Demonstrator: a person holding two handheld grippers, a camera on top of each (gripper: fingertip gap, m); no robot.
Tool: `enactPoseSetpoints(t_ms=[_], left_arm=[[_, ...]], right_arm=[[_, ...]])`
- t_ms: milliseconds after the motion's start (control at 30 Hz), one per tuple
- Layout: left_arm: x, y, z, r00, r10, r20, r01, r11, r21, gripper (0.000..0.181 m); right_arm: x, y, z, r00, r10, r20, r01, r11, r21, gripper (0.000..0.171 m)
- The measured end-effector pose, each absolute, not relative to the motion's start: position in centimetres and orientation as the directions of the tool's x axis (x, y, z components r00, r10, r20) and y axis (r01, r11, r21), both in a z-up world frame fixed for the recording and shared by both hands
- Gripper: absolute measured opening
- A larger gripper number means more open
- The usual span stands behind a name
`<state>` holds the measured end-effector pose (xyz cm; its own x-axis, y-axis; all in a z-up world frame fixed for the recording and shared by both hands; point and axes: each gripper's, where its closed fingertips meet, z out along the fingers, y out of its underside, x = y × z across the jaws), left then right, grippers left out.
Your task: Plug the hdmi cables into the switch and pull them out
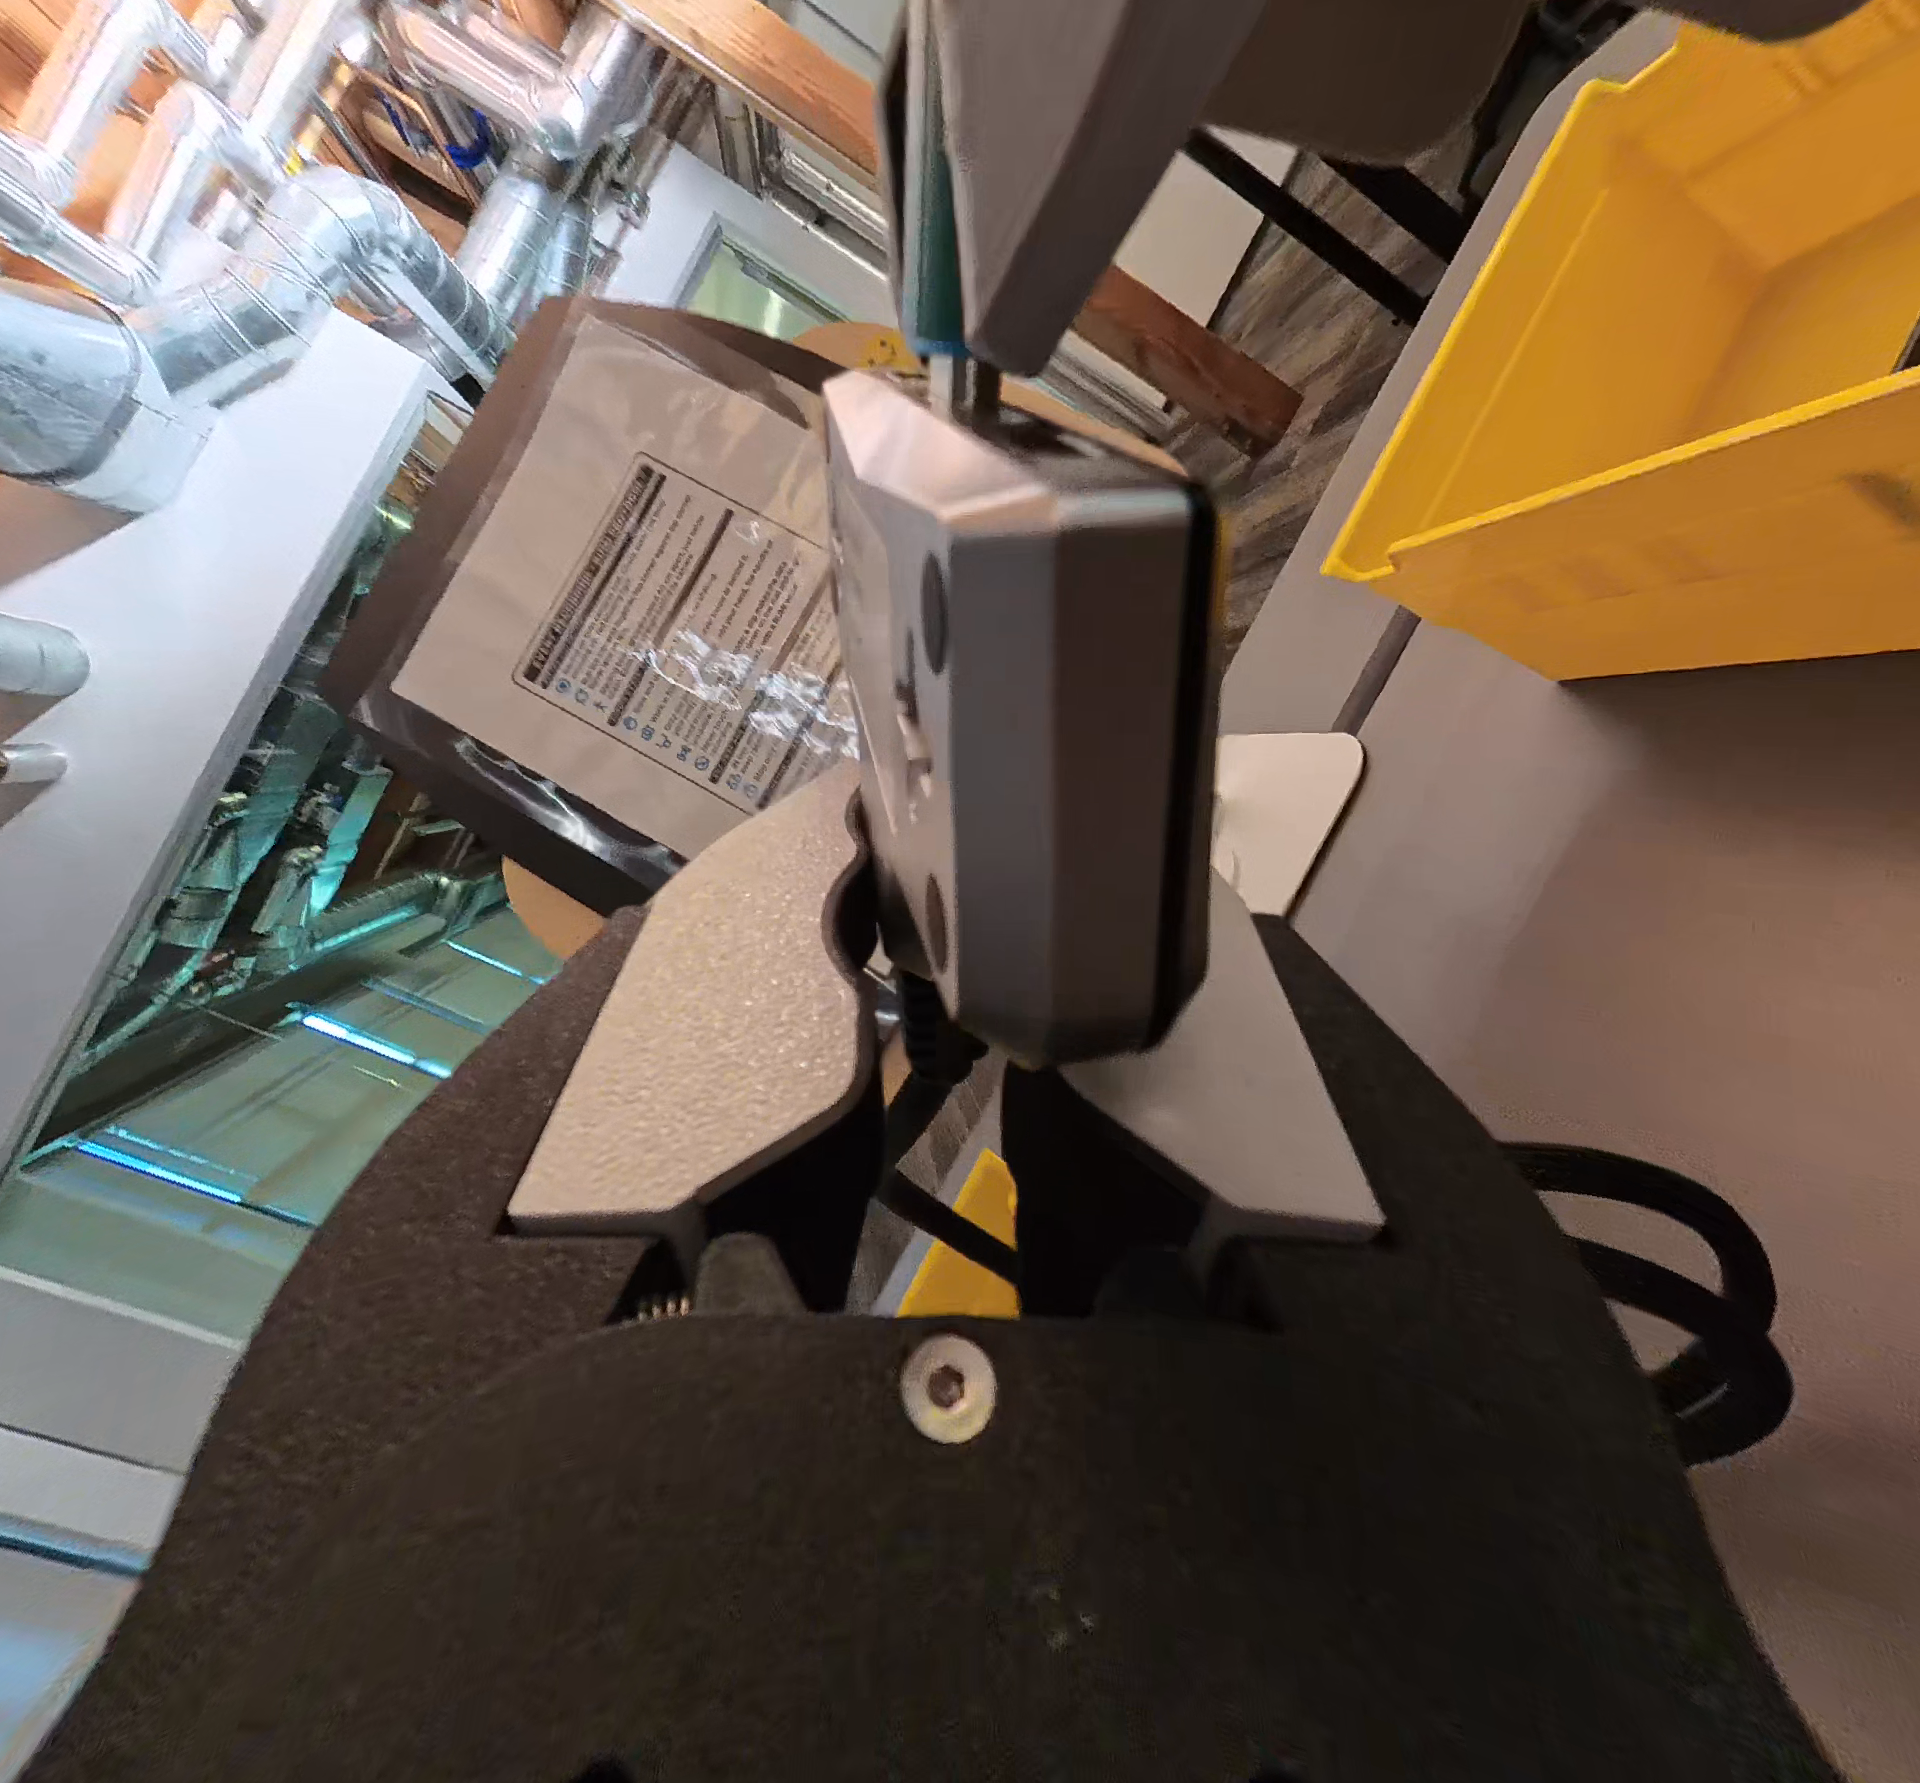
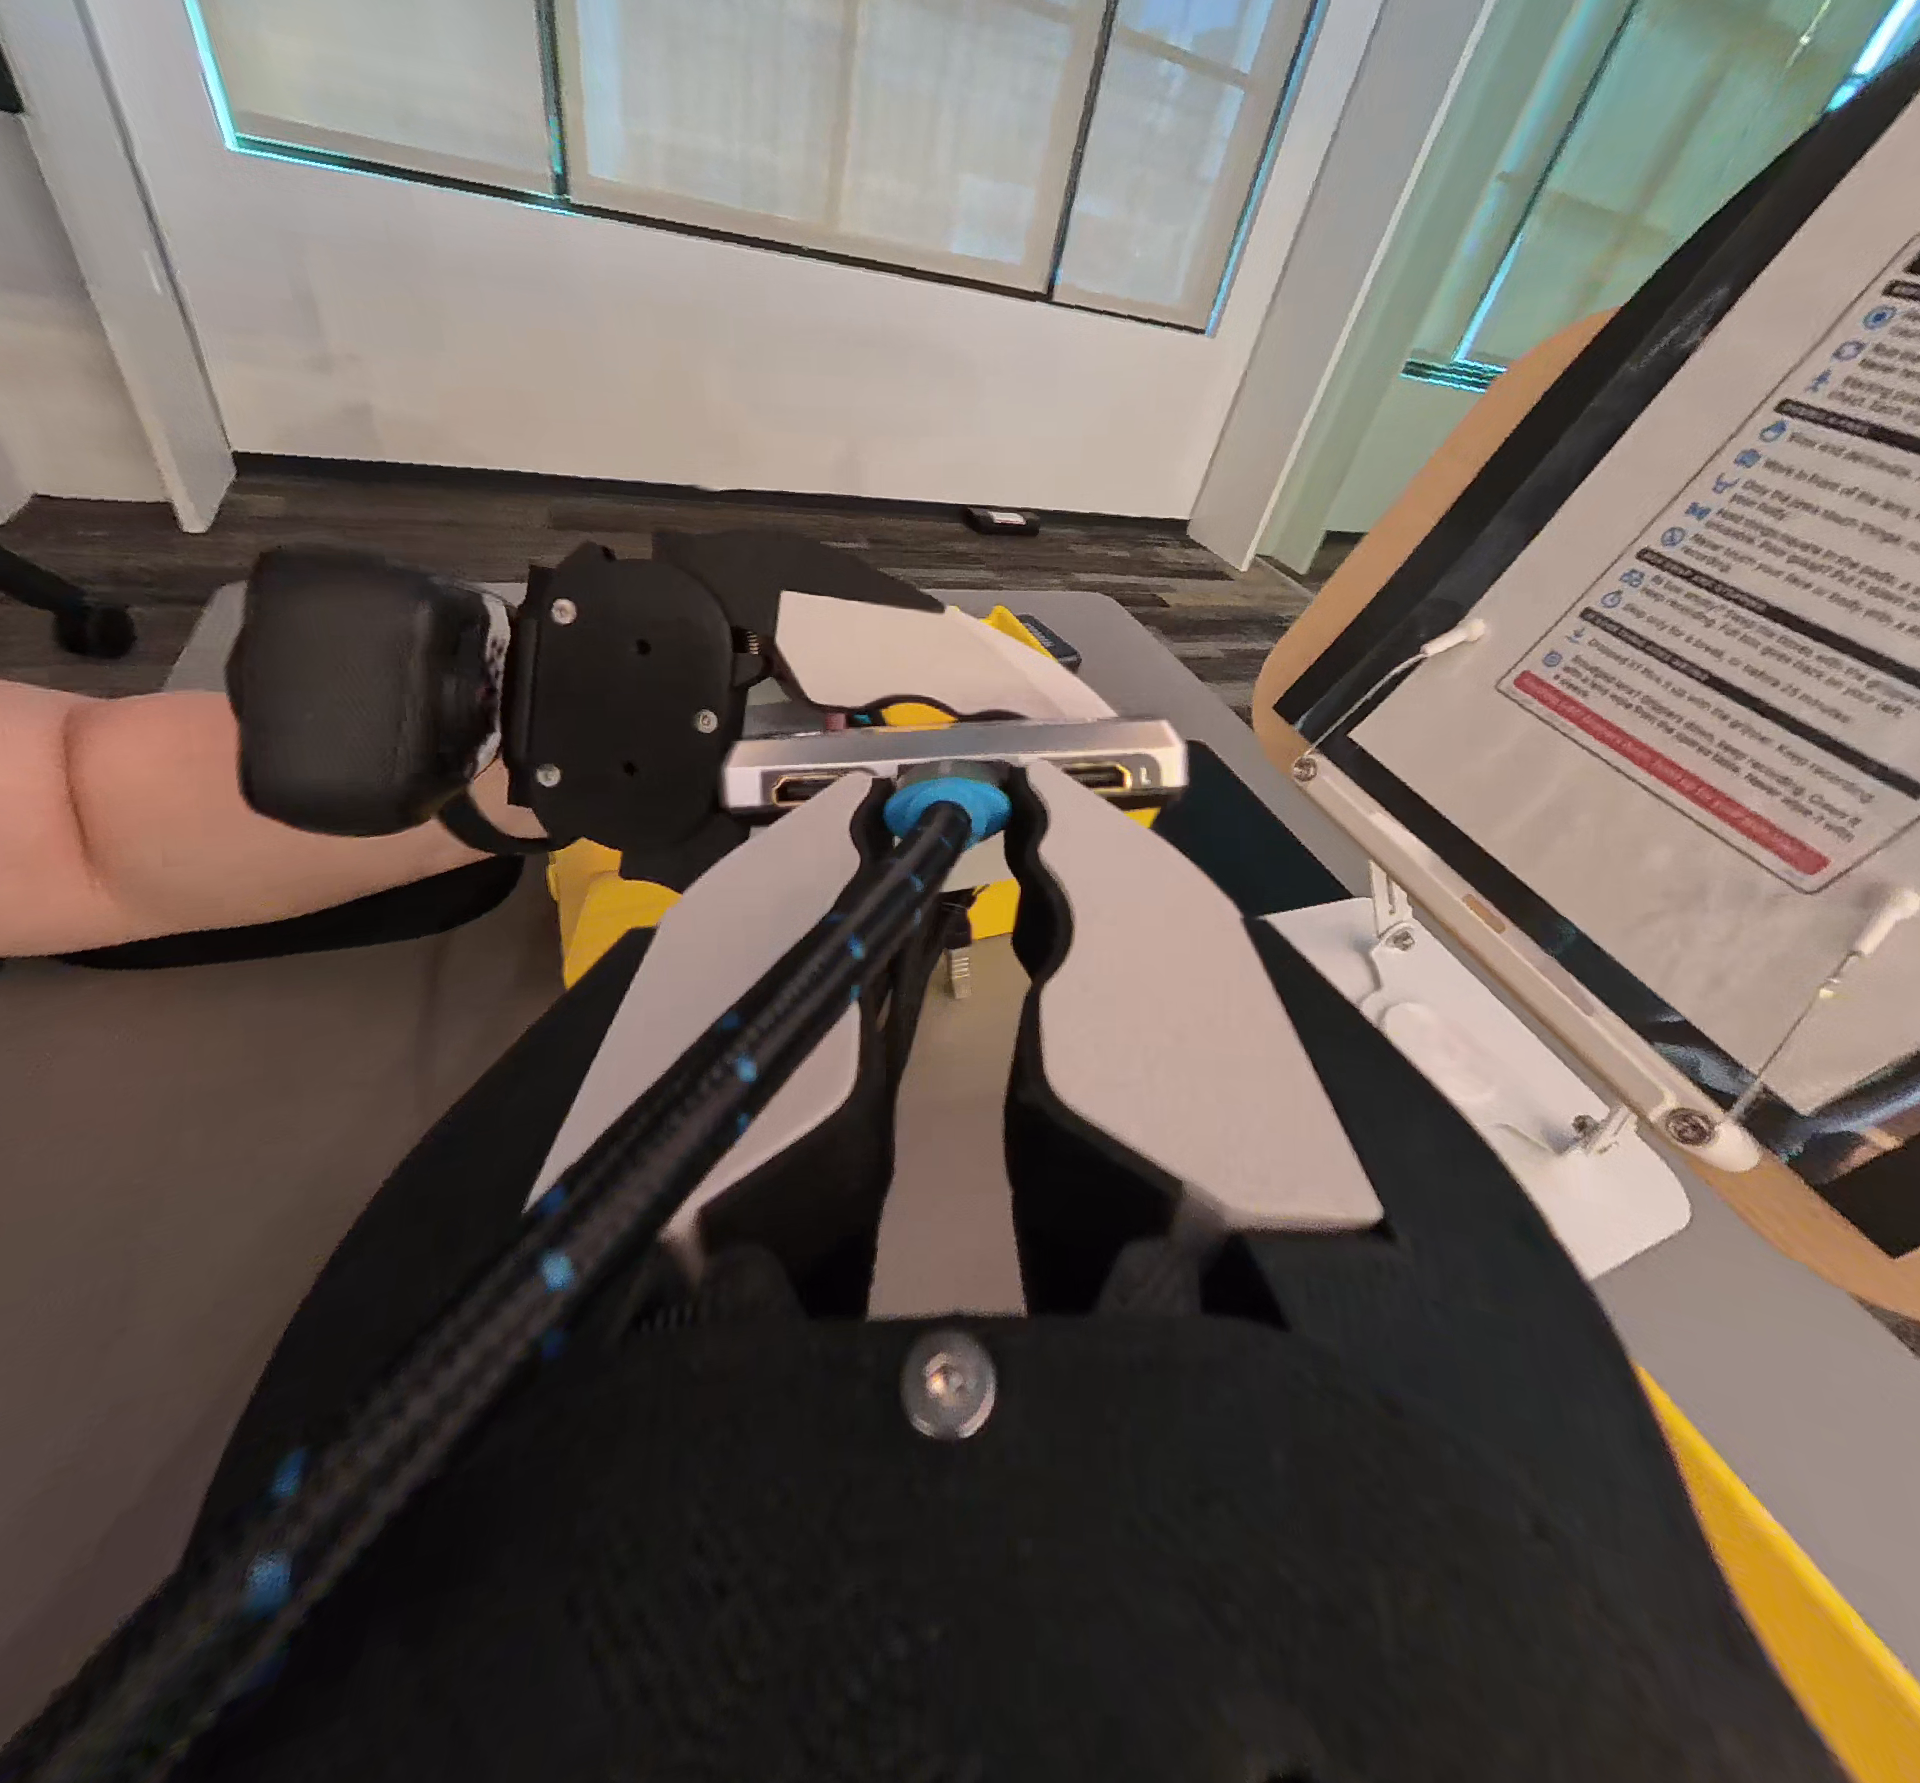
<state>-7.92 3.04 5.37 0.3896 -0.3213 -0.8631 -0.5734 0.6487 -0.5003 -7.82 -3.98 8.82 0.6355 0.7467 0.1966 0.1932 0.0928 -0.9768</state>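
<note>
My left gripper [image 1: 1039, 912] is shut on the grey HDMI switch [image 1: 1049, 736] and holds it on edge above the table. In the right wrist view the switch [image 2: 1039, 741] shows its port side, with an empty port on each side of the middle. My right gripper [image 2: 940, 803] is shut on the blue-collared HDMI plug [image 2: 940, 814] of a black braided cable [image 2: 727, 1068]. The plug's metal tip sits at the switch's middle port; how deep I cannot tell. The right gripper [image 1: 966, 320] comes down onto the switch in the left wrist view. The left gripper [image 2: 623, 694] shows at left.
A yellow bin [image 1: 1662, 383] stands on the grey table [image 1: 1558, 1006]. A framed instruction sheet [image 2: 1662, 642] leans on a white stand [image 2: 1455, 1058] at right. A loose plug [image 2: 961, 970] lies below the switch. A black cable loop [image 1: 1683, 1266] lies by my left gripper. A person's arm [image 2: 156, 798] is at left. Tip to tip, the grippers are about 8 cm apart.
</note>
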Motion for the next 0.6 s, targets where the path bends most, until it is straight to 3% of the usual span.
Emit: enactPoseSetpoints(t_ms=[100,167,233,333,467,600], left_arm=[[-11.6,8.2,4.2,0.435,-0.334,-0.836,-0.697,0.463,-0.548,0.021],[-12.7,8.3,5.7,0.504,-0.412,-0.759,-0.589,0.479,-0.651,0.022],[-12.3,6.7,7.5,0.53,-0.449,-0.719,-0.503,0.516,-0.693,0.022],[-10.5,4.9,7.2,0.462,-0.449,-0.765,-0.507,0.574,-0.643,0.023],[-9.0,3.5,6.1,0.378,-0.441,-0.814,-0.539,0.61,-0.581,0.024],[-8.6,2.7,6.3,0.37,-0.467,-0.803,-0.521,0.612,-0.595,0.024]], right_arm=[[-3.9,-5.0,13.6,0.762,0.609,0.219,0.106,0.217,-0.97,0.021],[-1.7,-6.4,15.6,0.769,0.588,0.251,0.11,0.266,-0.958,0.021],[-0.8,-6.2,15.2,0.753,0.622,0.214,0.115,0.196,-0.974,0.021],[-0.4,-4.7,12.4,0.729,0.653,0.203,0.212,0.067,-0.975,0.022],[4.2,-2.4,10.4,0.821,0.53,0.212,0.283,-0.055,-0.958,0.022],[10.2,-2.4,11.6,0.908,0.379,0.18,0.219,-0.061,-0.974,0.022]])
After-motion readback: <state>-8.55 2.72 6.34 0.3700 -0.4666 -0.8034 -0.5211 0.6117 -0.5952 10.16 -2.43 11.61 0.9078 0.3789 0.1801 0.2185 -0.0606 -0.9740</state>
